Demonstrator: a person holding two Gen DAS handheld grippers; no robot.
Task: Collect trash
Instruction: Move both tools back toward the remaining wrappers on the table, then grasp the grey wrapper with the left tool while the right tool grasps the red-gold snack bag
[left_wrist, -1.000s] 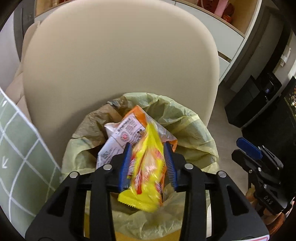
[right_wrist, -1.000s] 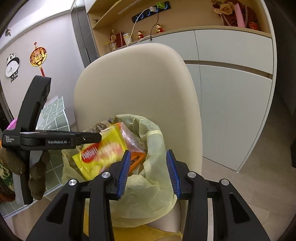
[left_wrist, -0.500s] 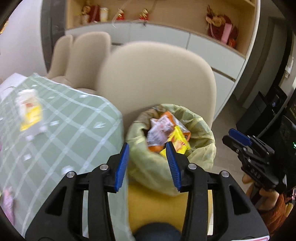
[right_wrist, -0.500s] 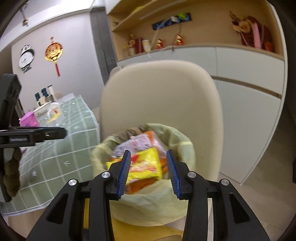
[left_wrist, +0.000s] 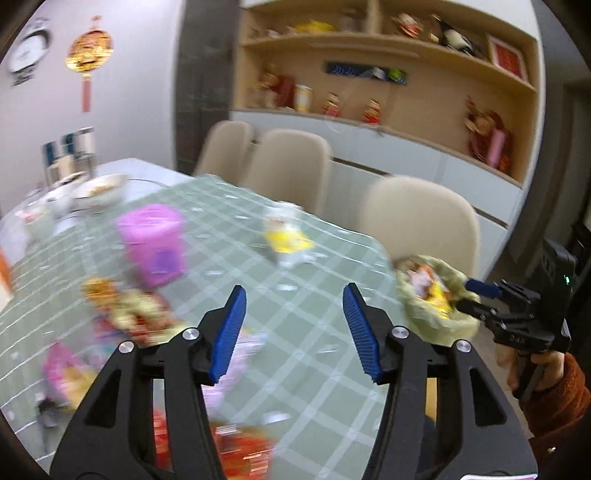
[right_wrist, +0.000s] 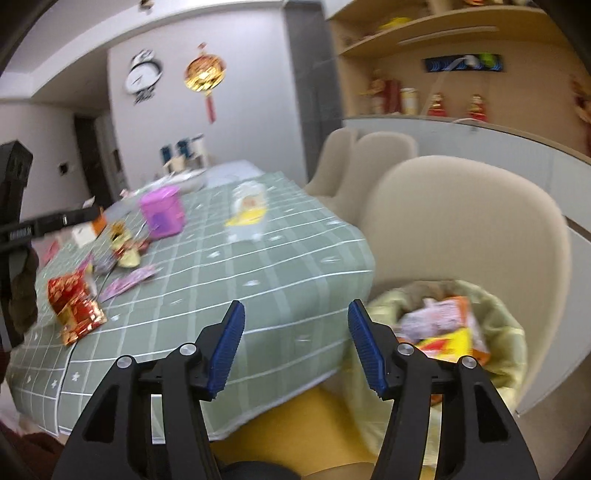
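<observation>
A trash bin lined with a yellow-green bag (right_wrist: 491, 314) (left_wrist: 436, 321) stands on the beige chair's seat and holds several snack wrappers (right_wrist: 447, 332). My left gripper (left_wrist: 293, 325) hovers over the green checked tablecloth (left_wrist: 295, 258); its jaws are opening with nothing between them. My right gripper (right_wrist: 293, 339) is above the table's corner, left of the bin, jaws also opening and empty. Loose wrappers lie on the cloth: a red packet (right_wrist: 74, 306), a yellow-and-clear packet (left_wrist: 286, 240) (right_wrist: 247, 210), a gold-and-red one (left_wrist: 122, 310). The picture is blurred.
A pink box (left_wrist: 155, 243) (right_wrist: 162, 214) stands mid-table, with white bowls (left_wrist: 99, 190) at the far end. Beige chairs (left_wrist: 288, 166) line the table's far side. Shelves and white cabinets (left_wrist: 406, 147) run along the wall. A hand in a rust sleeve (left_wrist: 546, 384) holds the right gripper.
The yellow packet left my left gripper and lies in the bin. Both grippers swung left from the bin toward the table, rose, and opened wider.
</observation>
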